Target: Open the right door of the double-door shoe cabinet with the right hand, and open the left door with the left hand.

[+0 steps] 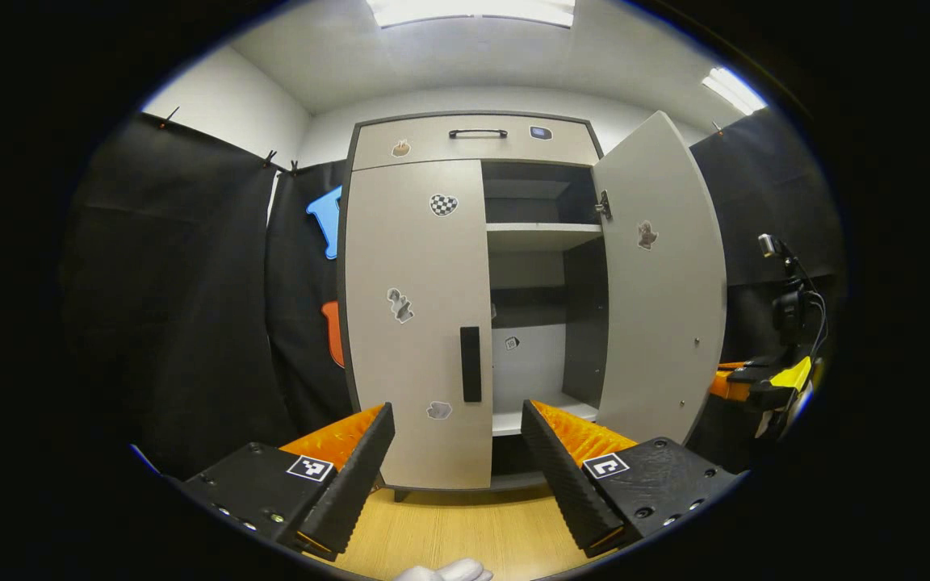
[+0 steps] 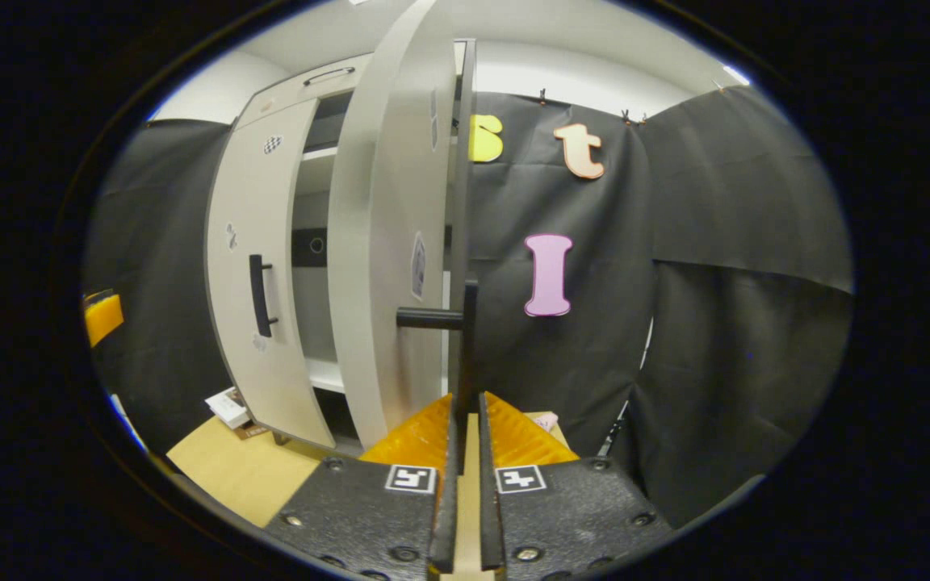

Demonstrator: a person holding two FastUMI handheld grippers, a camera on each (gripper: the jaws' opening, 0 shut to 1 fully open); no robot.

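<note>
The grey shoe cabinet stands straight ahead in the left gripper view. Its left door is closed, with a black vertical handle at its inner edge. My left gripper is open, short of that handle and touching nothing. The right door is swung wide open. In the right gripper view, my right gripper is shut on the lower end of the right door's black handle, and the right door shows nearly edge-on. The right gripper also shows beyond that door's outer edge.
A drawer with a black pull tops the cabinet, and bare shelves show inside. Black cloth walls close in on both sides. The floor is light wood, with a small box near the cabinet's foot. A white glove shows at the bottom edge.
</note>
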